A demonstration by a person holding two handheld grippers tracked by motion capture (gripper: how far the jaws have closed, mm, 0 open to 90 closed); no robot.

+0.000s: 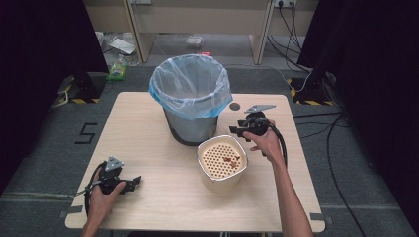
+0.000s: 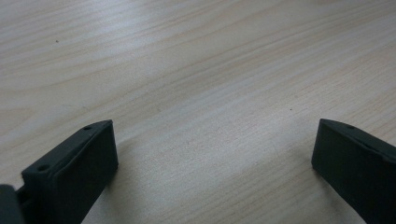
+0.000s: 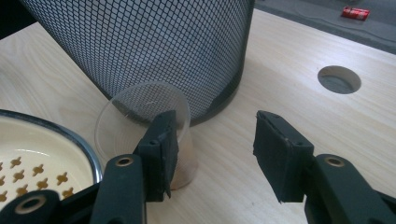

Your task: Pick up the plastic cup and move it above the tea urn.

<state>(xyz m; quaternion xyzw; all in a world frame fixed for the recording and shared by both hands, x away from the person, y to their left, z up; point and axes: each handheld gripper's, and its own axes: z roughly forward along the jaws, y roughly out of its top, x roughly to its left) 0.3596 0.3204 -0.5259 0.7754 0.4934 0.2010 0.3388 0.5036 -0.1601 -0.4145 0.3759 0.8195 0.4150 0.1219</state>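
Left claw [image 1: 134, 181] and right claw [image 3: 212, 154] gape over grained wood, near a clear plastic cup [image 3: 140, 126].

Mesh bin [image 1: 190, 106]: dark metal mesh, upright mid-worktop, lined with a translucent bluish bag folded over the rim. Cream perforated container [image 1: 222, 165] stands just in front of it, brown scraps on its holed insert. Clear plastic cup [image 3: 144, 126] upright between the two, just beside the bin's base

On the one table [image 1: 163, 207] we've got one mesh bin [image 1: 191, 106], one cream strainer pot [image 1: 222, 165], one clear plastic cup [image 3: 140, 126], and two grippers, left [image 1: 133, 182] and right [image 1: 236, 130].
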